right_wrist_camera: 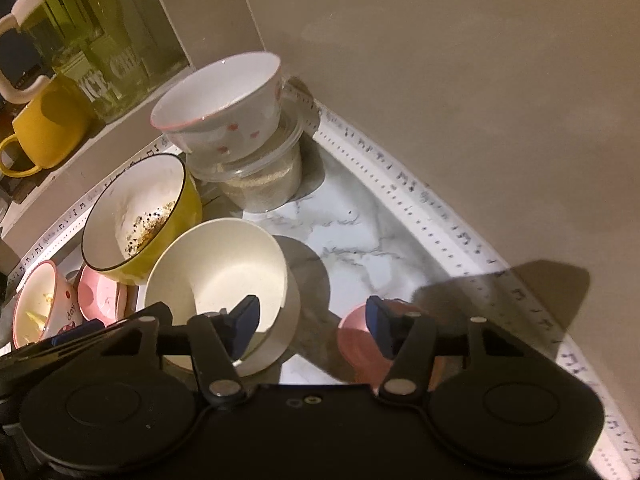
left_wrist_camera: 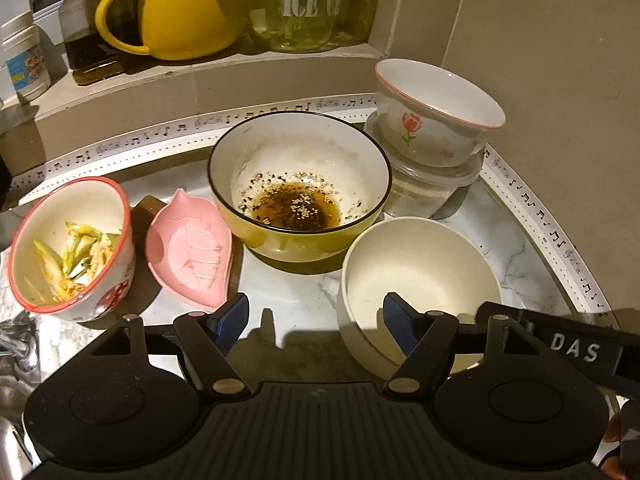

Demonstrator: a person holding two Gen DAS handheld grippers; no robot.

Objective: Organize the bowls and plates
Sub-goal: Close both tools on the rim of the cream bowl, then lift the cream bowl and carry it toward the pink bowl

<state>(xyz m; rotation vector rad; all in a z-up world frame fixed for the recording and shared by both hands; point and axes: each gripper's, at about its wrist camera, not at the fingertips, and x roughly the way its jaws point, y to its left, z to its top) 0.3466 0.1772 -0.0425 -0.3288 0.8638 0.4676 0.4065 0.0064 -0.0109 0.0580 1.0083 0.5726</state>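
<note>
My left gripper is open and empty above the marble counter. Its right finger sits inside the empty cream bowl. A yellow bowl with dark sauce stands behind. A pink leaf dish and a red-rimmed bowl of vegetable scraps lie to the left. A tulip bowl rests on a clear container. My right gripper is open; its left finger is over the cream bowl's rim, its right finger in front of a small pink dish.
A wall niche holds a yellow mug, a glass jar and bottles. A tiled wall closes the corner on the right, edged with music-note tape. A faucet is at the left edge.
</note>
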